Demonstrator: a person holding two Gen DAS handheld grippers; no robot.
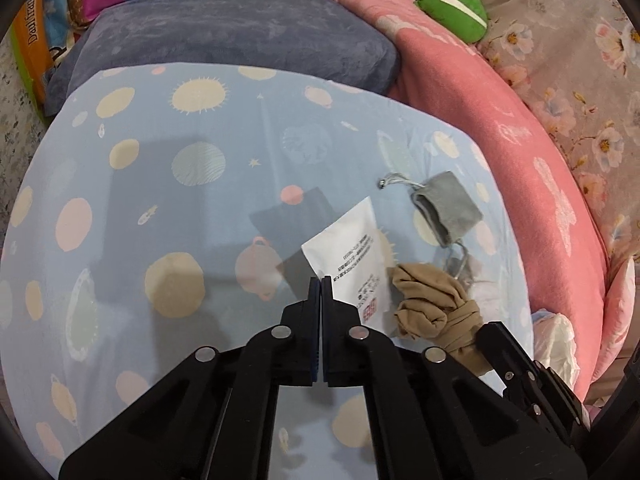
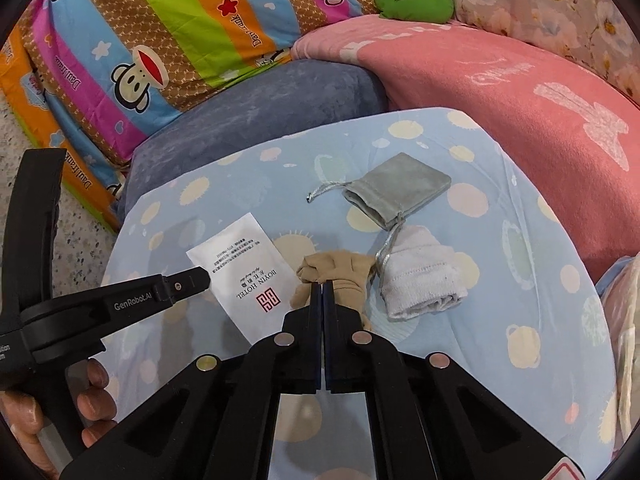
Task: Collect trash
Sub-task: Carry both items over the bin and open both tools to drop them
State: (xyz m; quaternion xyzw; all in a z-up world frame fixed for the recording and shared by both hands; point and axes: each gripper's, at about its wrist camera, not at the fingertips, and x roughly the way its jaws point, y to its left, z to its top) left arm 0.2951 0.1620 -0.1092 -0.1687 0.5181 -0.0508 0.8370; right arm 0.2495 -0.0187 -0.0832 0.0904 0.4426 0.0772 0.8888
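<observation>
A smooth white paper sachet (image 2: pixel 244 276) lies on a matt printed cotton sheet (image 2: pixel 500 360), beside a crumpled tan nylon stocking (image 2: pixel 340 272), a grey velvety drawstring pouch (image 2: pixel 396 188) and a white terry cloth (image 2: pixel 420 280); matt black plastic gripper fingers (image 2: pixel 316 312) carry shiny metal pins.

Blue planet-print sheet (image 1: pixel 160 184) on bed; grey pillow (image 1: pixel 224 40), pink blanket (image 2: pixel 500 92), speckled floor (image 2: pixel 76 236).

The left gripper (image 2: pixel 202 278) is black, with small white words on its side. Both grippers have round silver screws (image 1: pixel 359 333). Bare fingers (image 2: pixel 94 374) show.
</observation>
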